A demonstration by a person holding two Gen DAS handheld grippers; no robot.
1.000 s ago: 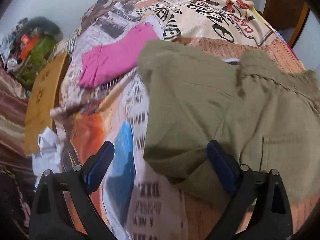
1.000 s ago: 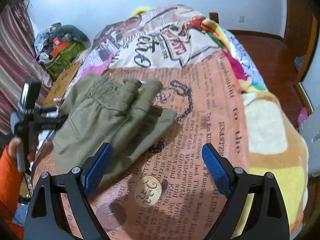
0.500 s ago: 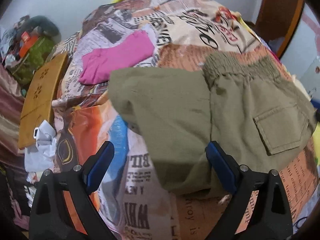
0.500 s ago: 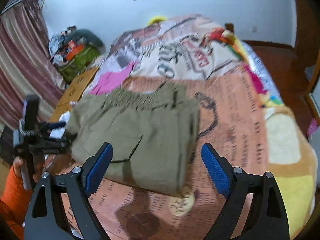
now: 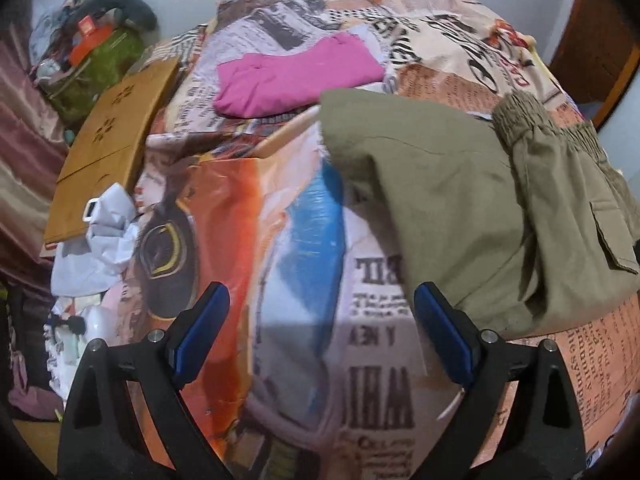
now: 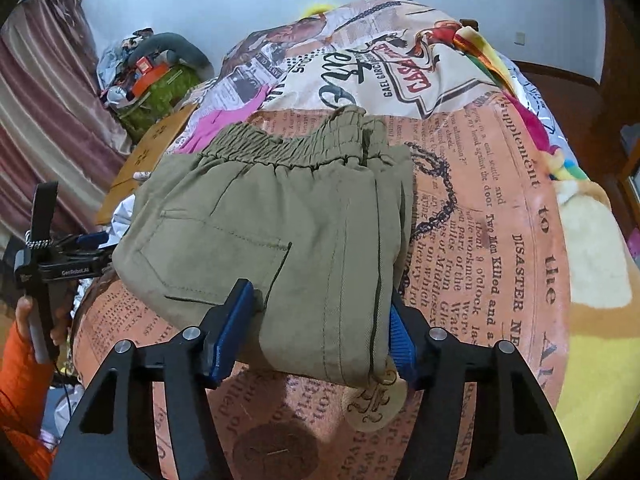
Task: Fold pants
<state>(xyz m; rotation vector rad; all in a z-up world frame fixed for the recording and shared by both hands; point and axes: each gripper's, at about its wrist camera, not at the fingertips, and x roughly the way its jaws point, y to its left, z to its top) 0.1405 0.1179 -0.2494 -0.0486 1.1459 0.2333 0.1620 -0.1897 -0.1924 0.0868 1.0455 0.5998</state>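
Olive-green pants [image 6: 280, 220] lie folded on the printed bedspread [image 6: 500, 240], elastic waistband at the far side, back pocket facing up. My right gripper [image 6: 316, 336] straddles their near folded edge. Its jaws are closing, with the cloth between the blue pads and not visibly squeezed. In the left wrist view the pants [image 5: 460, 200] lie to the right. My left gripper [image 5: 324, 332] is open over bare bedspread just left of them, with nothing between its fingers. The right wrist view shows that left gripper [image 6: 60, 256] at the bed's left edge, held by a hand in an orange sleeve.
A folded pink garment [image 5: 296, 76] lies further up the bed. A wooden board [image 5: 108, 148] and a crumpled white bag [image 5: 96, 240] sit by the left edge. A green bag with clutter [image 5: 100, 56] stands in the corner near a curtain.
The left gripper has drawn away to the left, off the pants. The pants went from a loose heap to a flat fold. The right gripper came down onto their near edge and its jaws narrowed.
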